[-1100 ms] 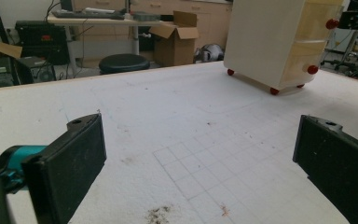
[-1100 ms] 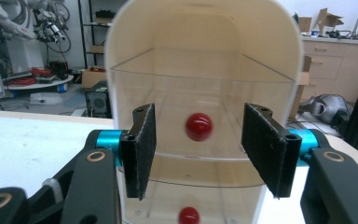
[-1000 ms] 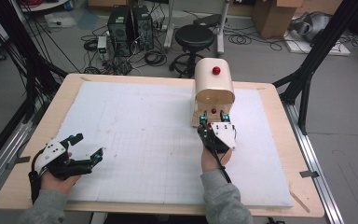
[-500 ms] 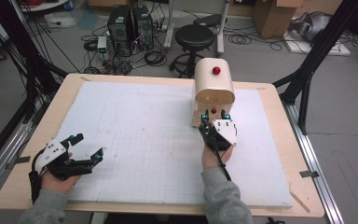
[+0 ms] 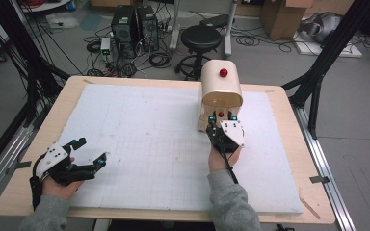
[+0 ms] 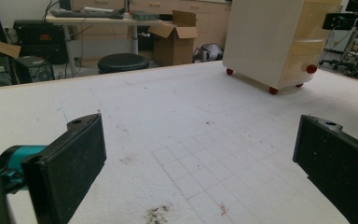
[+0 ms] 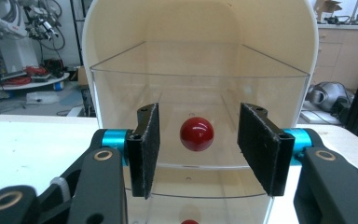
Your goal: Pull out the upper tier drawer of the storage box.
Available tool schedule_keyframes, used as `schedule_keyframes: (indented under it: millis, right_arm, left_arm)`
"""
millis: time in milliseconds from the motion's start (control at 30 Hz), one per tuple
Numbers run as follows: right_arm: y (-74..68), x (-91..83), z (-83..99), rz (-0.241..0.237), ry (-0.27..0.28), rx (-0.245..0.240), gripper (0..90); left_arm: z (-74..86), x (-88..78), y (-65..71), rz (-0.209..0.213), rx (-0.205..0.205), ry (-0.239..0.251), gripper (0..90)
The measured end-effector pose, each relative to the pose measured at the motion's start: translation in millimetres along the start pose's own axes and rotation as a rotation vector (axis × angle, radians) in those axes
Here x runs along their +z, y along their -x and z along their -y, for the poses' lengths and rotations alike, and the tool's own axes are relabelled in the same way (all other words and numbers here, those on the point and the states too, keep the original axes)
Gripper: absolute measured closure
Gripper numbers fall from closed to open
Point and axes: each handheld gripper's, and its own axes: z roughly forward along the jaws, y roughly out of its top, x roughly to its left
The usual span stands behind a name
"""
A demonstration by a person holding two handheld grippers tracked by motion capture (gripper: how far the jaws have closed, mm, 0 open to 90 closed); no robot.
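Small cream cabinet with an arched top stood on the white foam sheet covering the worktop, toward the far right side. A red knob sat on its top. In the left tool view it rested on small red feet.

Right tool was held level at the cabinet's near face, just in front of it. In the right tool view, a clear drawer front carried a red ball knob; the 2 black pads flanked this knob, 1 on each side, with a visible gap on both. Jaws had just been closing in, not yet pressing: released, nothing grasped. A 2nd red knob showed lower down at the frame's edge.

Left tool lay at the near left of the sheet, well apart from the cabinet, in the person's left hand. Its jaws stood wide apart over bare foam, grasping nothing.
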Motion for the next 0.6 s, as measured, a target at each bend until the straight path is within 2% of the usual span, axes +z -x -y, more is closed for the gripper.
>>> schedule_keyframes:
  millis: [200, 333, 467, 600]
  right_arm:
    - [-0.1, 0.9, 0.7, -0.003, -0.005, -0.007, 52.2]
    - [-1.6, 0.5, 0.9, 0.003, -0.003, -0.012, 60.1]
    - [-1.4, 1.3, 1.5, 0.012, -0.006, -0.015, 62.3]
    - [-1.3, 0.9, 1.2, 0.018, -0.007, -0.016, 69.5]
  left_arm:
    - [0.2, 0.2, 0.1, 0.006, 0.004, -0.002, 2.9]
    - [0.5, 0.2, -0.5, 0.005, 0.001, -0.001, 2.9]
    - [0.3, 0.0, 0.0, 0.005, 0.0, -0.001, 2.9]
    - [0.5, 0.3, 0.1, 0.005, 0.002, -0.003, 2.9]
